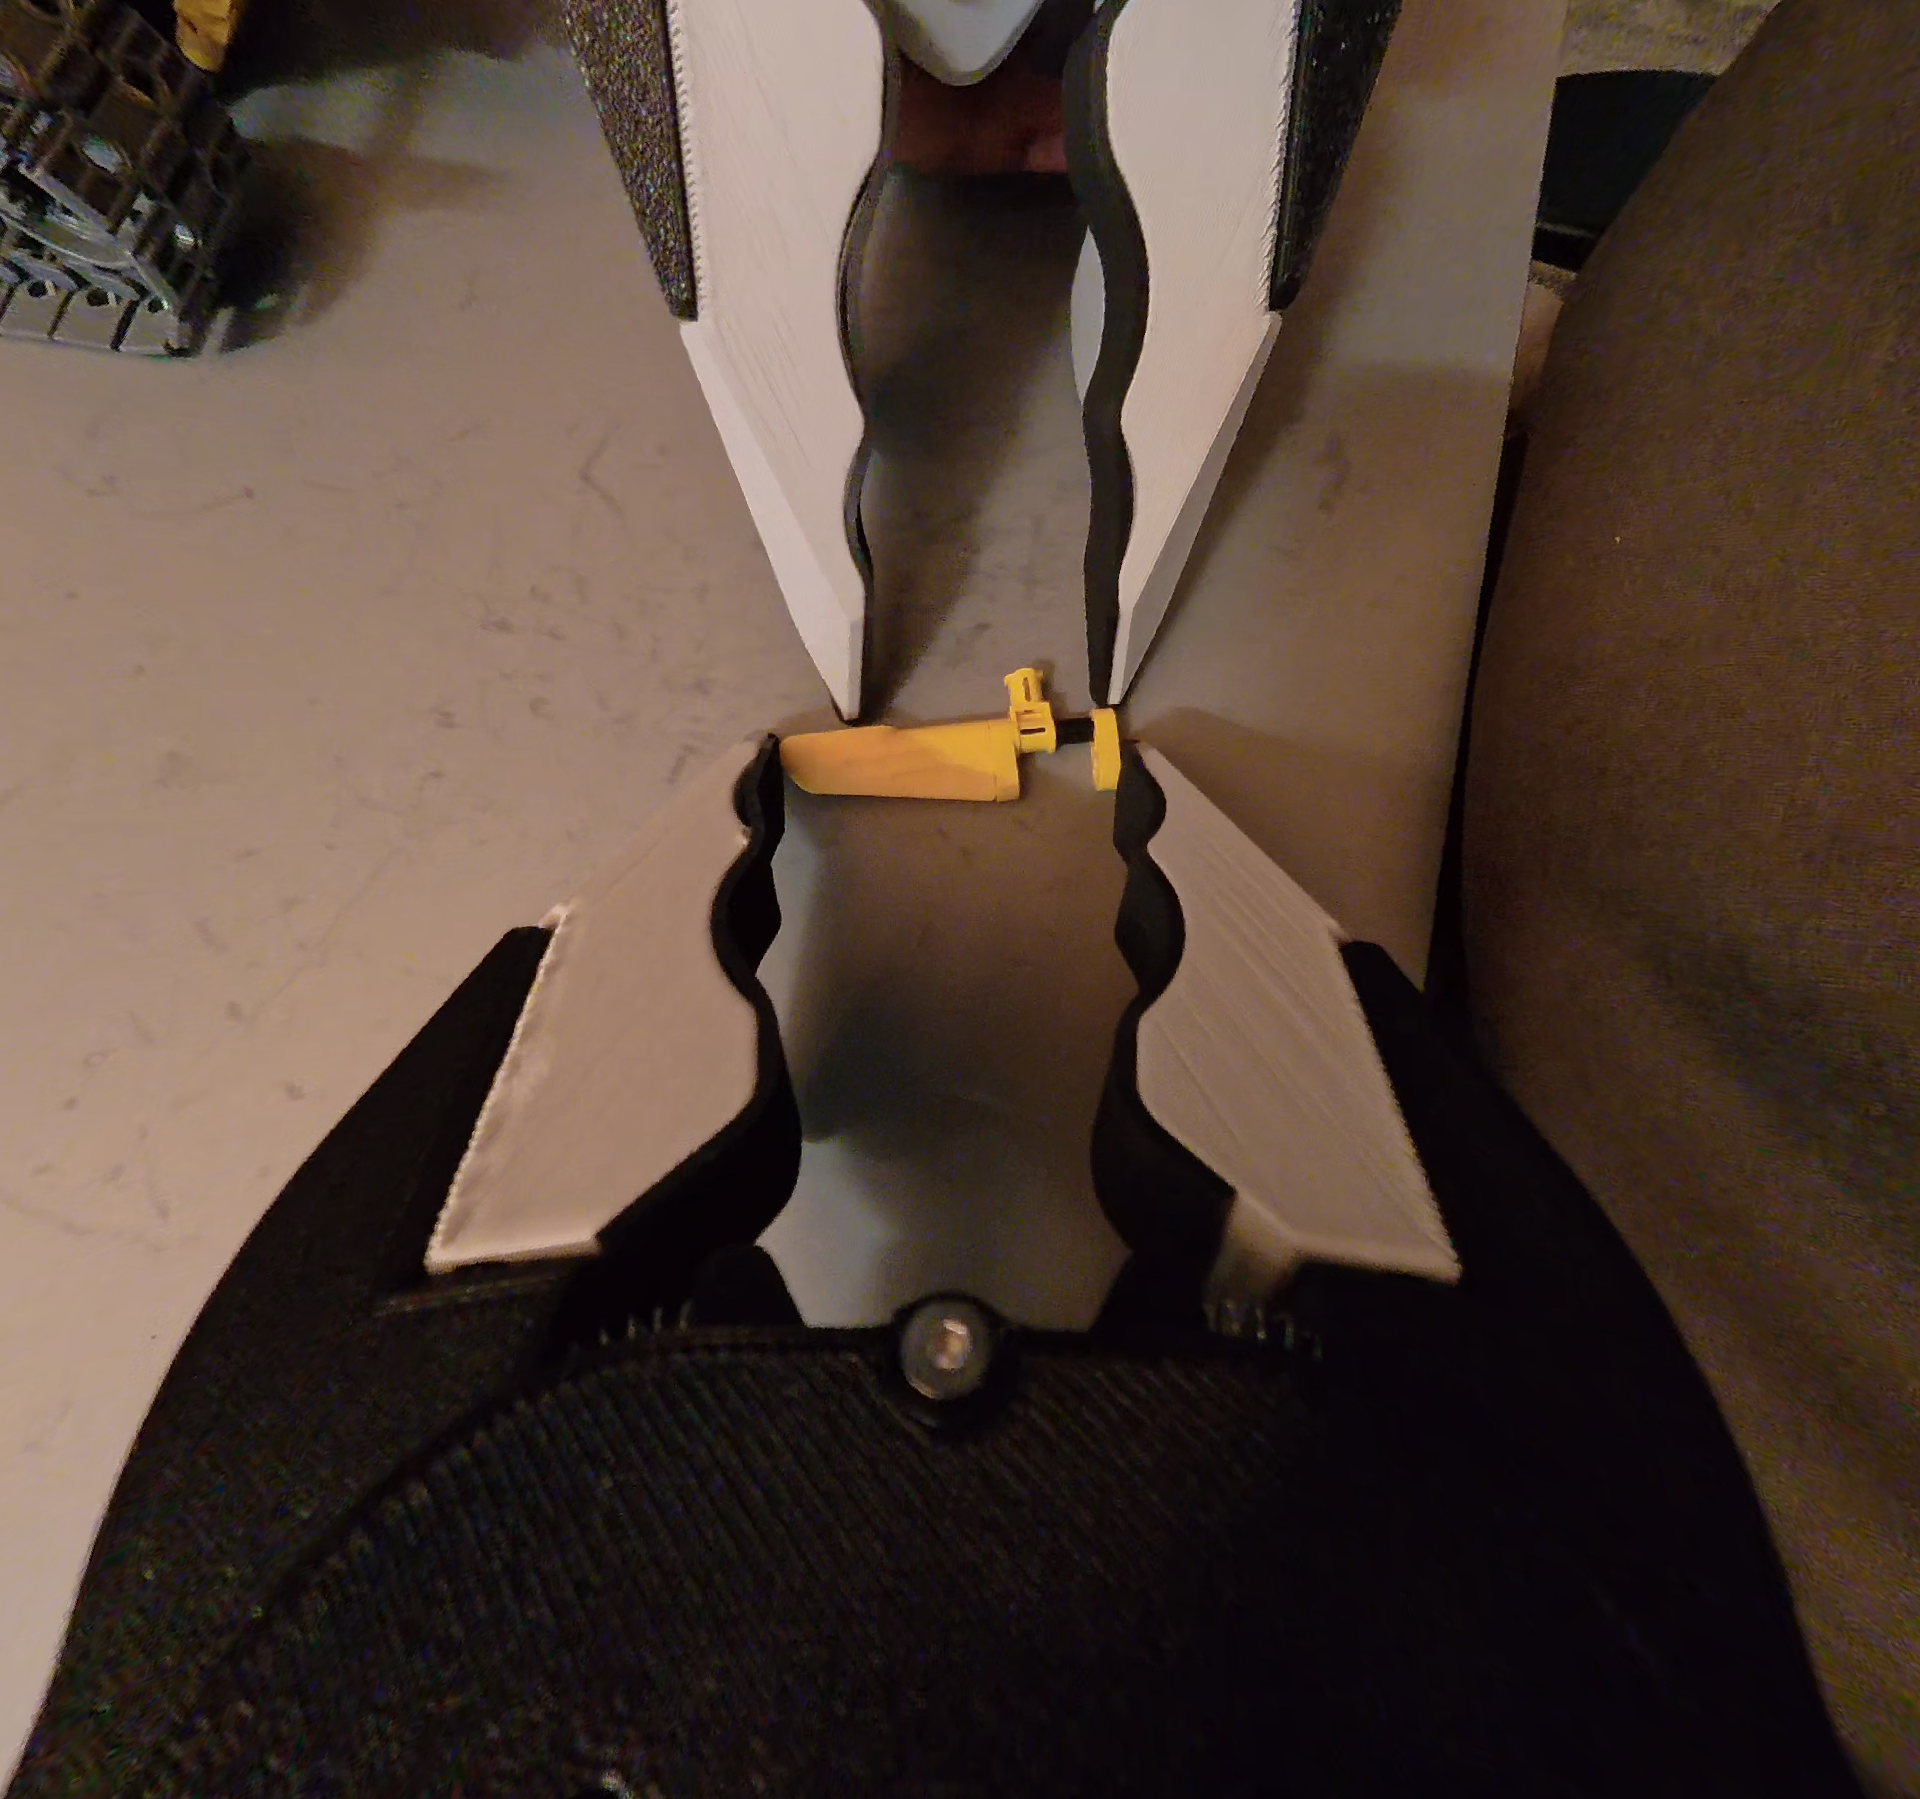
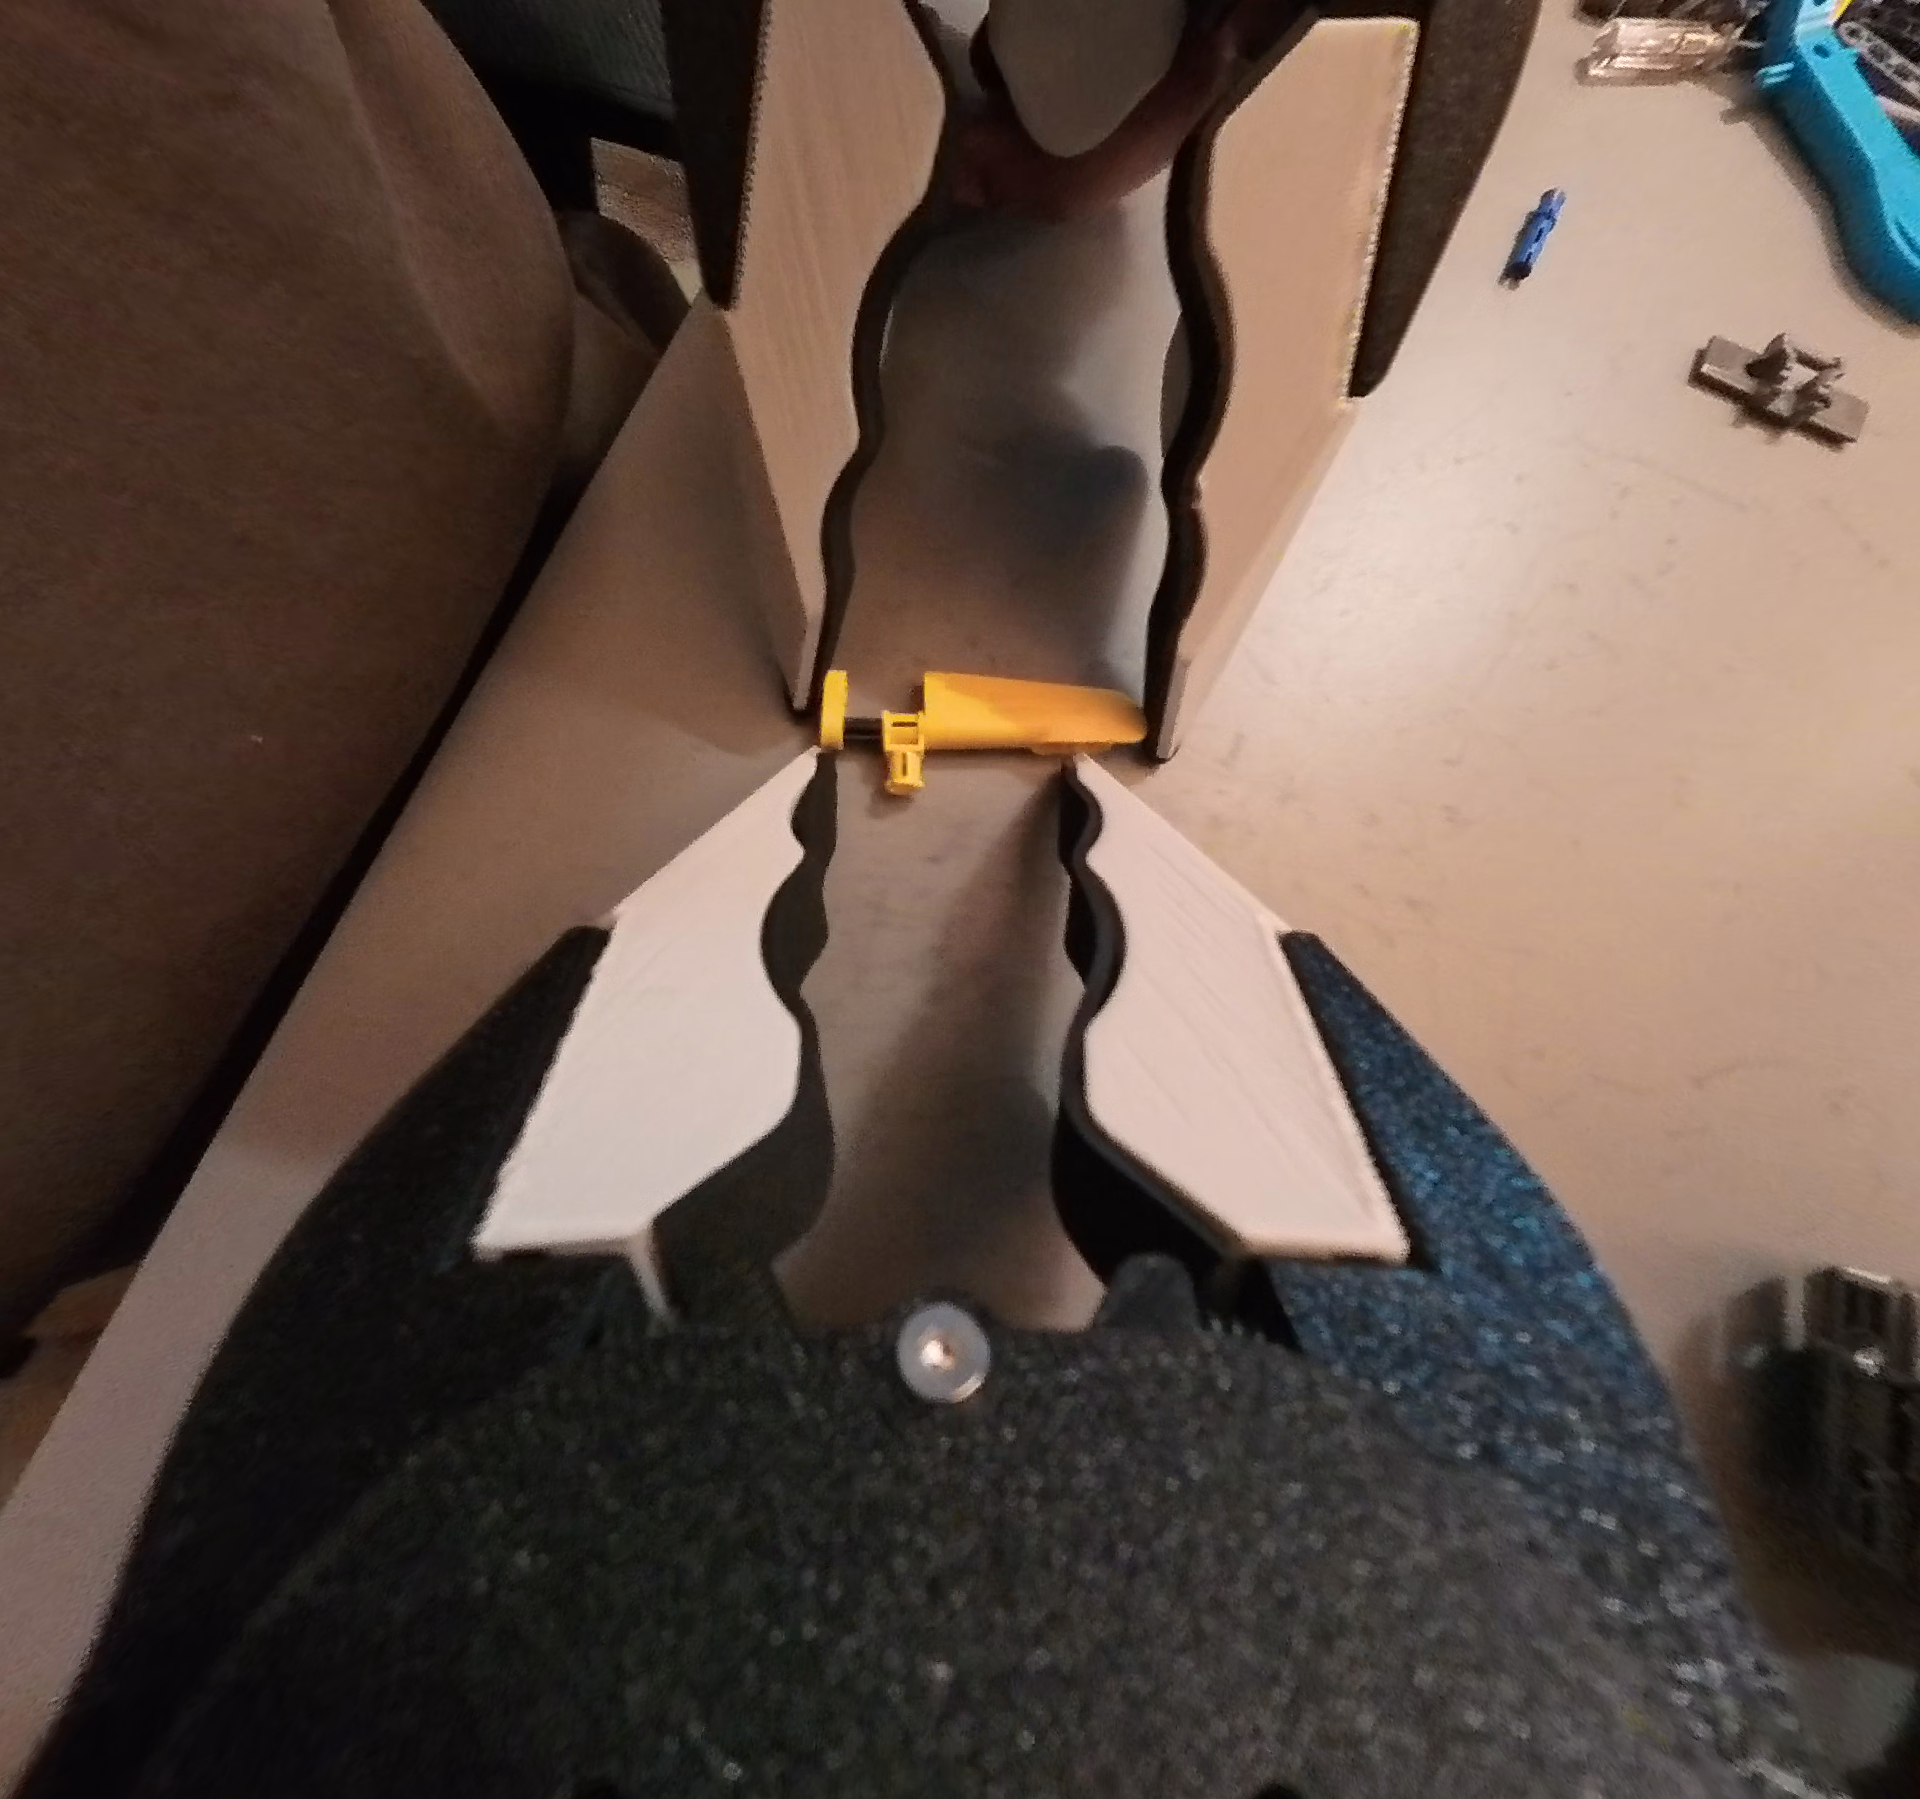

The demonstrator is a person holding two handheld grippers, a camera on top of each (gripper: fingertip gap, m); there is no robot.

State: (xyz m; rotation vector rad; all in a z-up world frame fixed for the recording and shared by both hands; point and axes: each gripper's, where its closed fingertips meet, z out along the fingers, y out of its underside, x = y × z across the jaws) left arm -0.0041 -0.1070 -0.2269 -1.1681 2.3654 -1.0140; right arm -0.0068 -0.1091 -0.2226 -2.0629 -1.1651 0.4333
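Left tool (image 1: 948, 750) pinches a yellow plastic piece (image 1: 904, 762) end to end: a smooth wedge-shaped blade joined by a thin black axle to a small round cap. It is held just above a pale, scuffed counter (image 1: 312, 658). Facing it tip to tip, the right tool (image 2: 945, 767) is parted, its white fingers with wavy black pads close to the piece; contact cannot be judged. Brown fabric (image 1: 1714, 710) lies along the counter's edge. A dark studded brick assembly (image 1: 94, 191), a bright blue moulded part (image 2: 1839, 118) and a flat grey fitting (image 2: 1777, 388) sit well apart.
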